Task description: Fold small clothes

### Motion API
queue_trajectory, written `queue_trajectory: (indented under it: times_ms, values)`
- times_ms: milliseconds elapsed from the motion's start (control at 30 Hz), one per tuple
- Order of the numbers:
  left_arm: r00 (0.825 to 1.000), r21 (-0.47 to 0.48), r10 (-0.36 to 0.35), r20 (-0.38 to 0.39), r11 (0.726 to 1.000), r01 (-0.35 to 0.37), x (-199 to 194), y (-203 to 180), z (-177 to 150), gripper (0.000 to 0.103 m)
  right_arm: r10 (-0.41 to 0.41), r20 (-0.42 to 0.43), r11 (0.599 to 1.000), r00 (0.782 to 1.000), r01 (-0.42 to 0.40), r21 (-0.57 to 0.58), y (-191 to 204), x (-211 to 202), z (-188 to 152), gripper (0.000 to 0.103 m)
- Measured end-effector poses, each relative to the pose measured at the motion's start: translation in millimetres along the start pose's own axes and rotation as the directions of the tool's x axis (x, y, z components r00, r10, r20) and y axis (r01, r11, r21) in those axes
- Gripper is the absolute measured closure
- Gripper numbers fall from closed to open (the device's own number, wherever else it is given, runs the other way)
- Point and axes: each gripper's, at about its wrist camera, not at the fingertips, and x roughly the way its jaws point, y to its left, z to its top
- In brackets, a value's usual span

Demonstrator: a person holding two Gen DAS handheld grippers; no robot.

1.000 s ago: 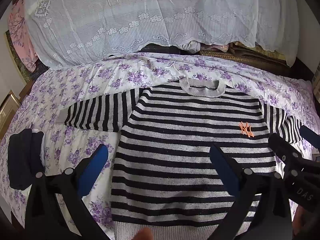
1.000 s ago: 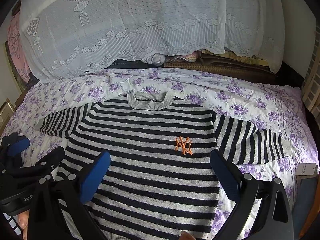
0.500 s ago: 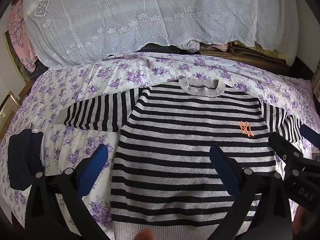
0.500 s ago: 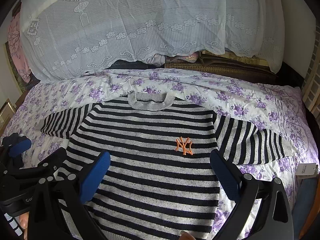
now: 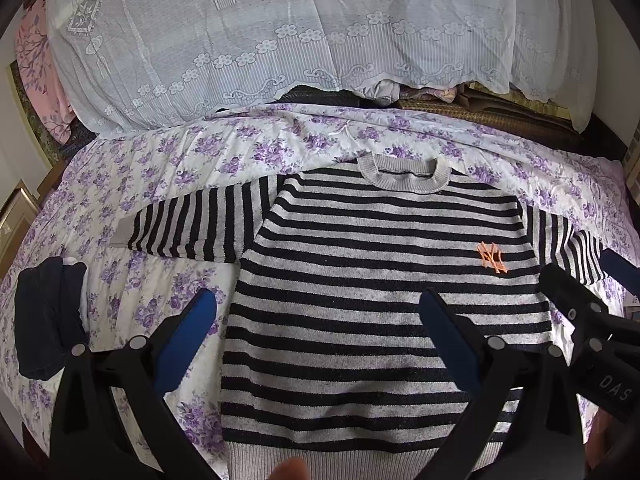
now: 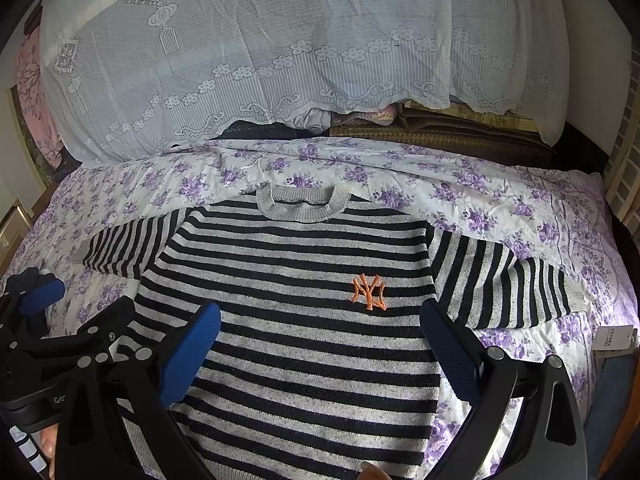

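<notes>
Left wrist view: striped sweater point(image 5: 372, 300) flat on floral bed point(image 5: 168, 168), orange "NY" logo point(image 5: 492, 257) on chest; left hand-held gripper point(image 5: 316, 324) spread wide above it, empty; "DAS" legible beside the sweater.

Right wrist view: right hand-held gripper point(image 6: 320, 336) likewise released over the sweater.

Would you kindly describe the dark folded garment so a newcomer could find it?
Start at the floral bedsheet with the striped sweater spread flat. Beyond the sweater's left sleeve, near the bed's edge, lies the folded navy garment, the only plain, unstriped piece there.
</notes>
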Motion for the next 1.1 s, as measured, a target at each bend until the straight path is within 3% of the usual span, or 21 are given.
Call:
queue_trajectory:
  times_ms: [1100]
  values:
    - [1.000,0.000,0.000,-0.005,1.000,0.000,2.8,-1.5,-2.2,0.004,0.004,-0.001,1.000,1.000,-0.004,0.000,0.6,0.8,0.2,0.003]
